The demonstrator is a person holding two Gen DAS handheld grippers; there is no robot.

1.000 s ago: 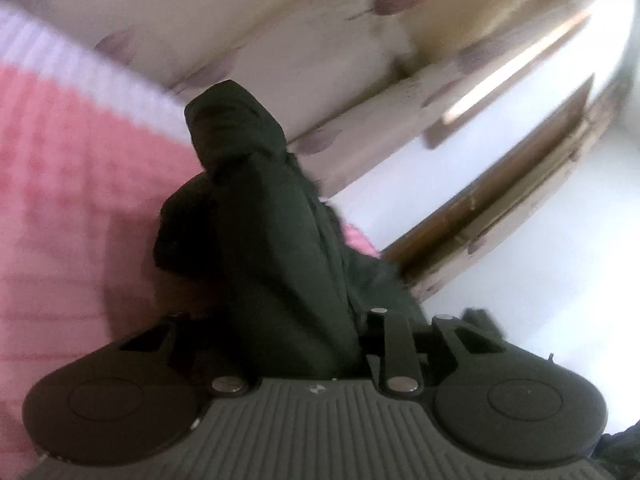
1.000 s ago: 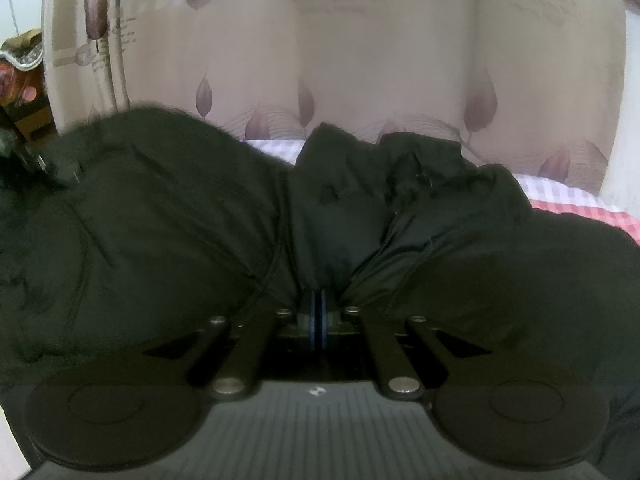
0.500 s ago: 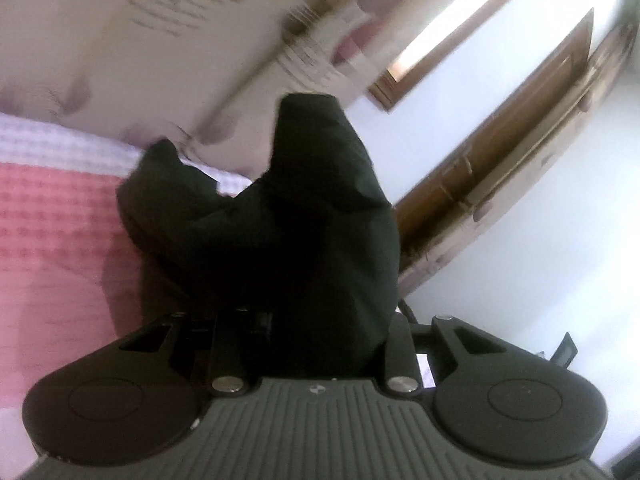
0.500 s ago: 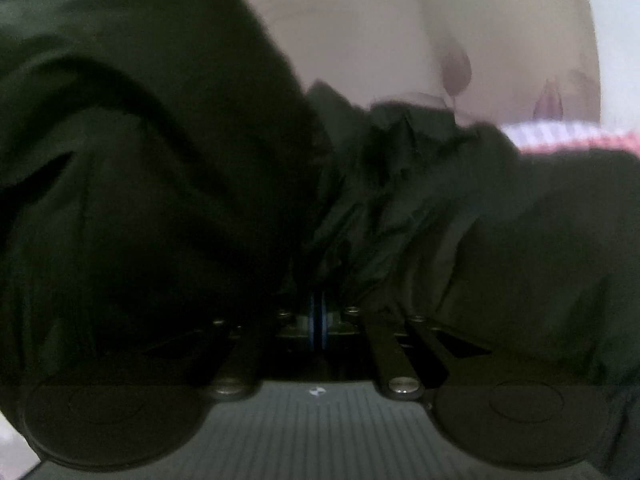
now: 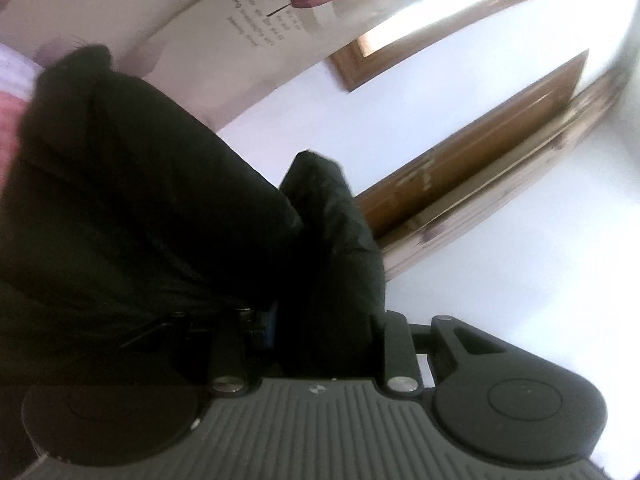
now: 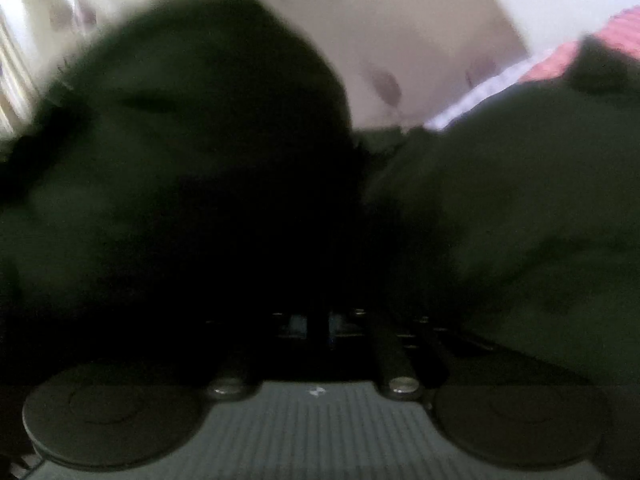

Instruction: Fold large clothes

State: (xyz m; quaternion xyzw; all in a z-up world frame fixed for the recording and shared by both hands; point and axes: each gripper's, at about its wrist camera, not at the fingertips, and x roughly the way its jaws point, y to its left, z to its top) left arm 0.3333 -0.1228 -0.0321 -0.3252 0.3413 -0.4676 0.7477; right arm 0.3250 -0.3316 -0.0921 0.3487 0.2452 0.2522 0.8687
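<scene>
Background: leaf-print curtain [image 5: 240, 12], white wall, wooden door frame [image 5: 480, 184]; a strip of pink checked bed cover [image 6: 600, 44] at the right wrist view's upper right. The dark green garment [image 5: 140, 200] bulges up in front of my left gripper [image 5: 276, 320], whose fingers pinch a thick bunch of it. My right gripper [image 6: 316, 324] sits buried in blurred, dark folds of the same garment [image 6: 200, 140]; its fingers look pressed nearly together on fabric.

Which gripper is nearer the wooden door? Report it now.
Left, probably. The left gripper, shut on the dark jacket, faces the wooden door; the right gripper, also clamping the jacket, has no door in view.
</scene>
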